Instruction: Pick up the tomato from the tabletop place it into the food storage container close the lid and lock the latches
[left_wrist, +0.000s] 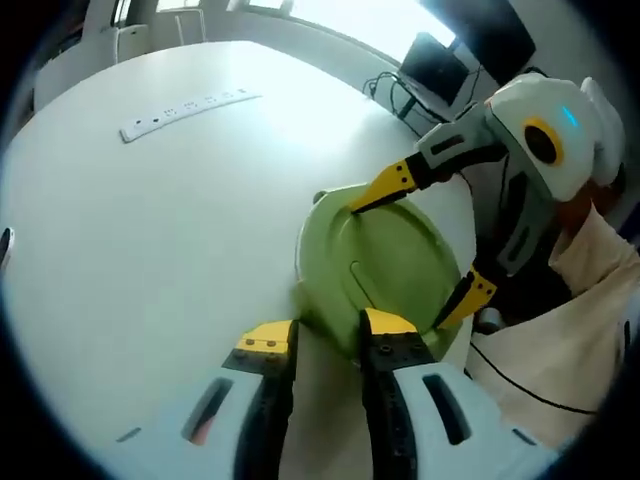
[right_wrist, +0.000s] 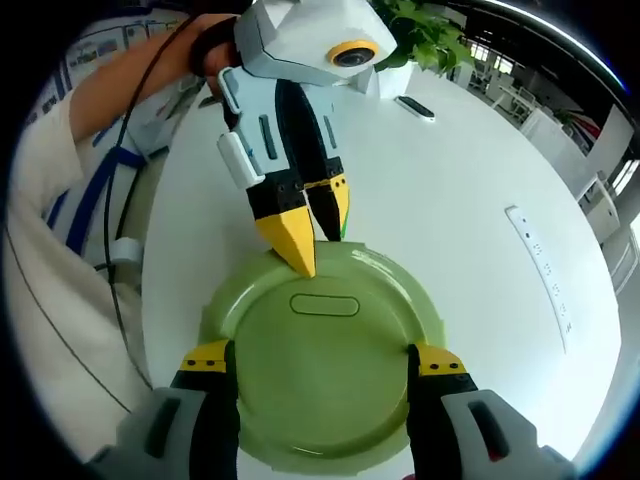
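The round green food storage container (right_wrist: 320, 370) sits on the white table (right_wrist: 470, 170) with its lid (left_wrist: 395, 262) on, covering the inside. My right gripper (right_wrist: 322, 362) is wide open, one jaw on each side of the lid; in the left gripper view this right gripper (left_wrist: 428, 243) comes in from the right and straddles the lid. My left gripper (left_wrist: 326, 333) has its jaws drawn in on a latch (left_wrist: 322, 322) at the container's rim. From the right gripper view, the left gripper (right_wrist: 315, 228) reaches down to the lid's far edge.
A white power strip (left_wrist: 185, 108) lies far across the table, also visible as the power strip (right_wrist: 540, 265) at the right. A potted plant (right_wrist: 425, 35) and a small dark device (right_wrist: 413, 107) stand at the far edge. A person's sleeve (right_wrist: 60, 250) and cable are at the left.
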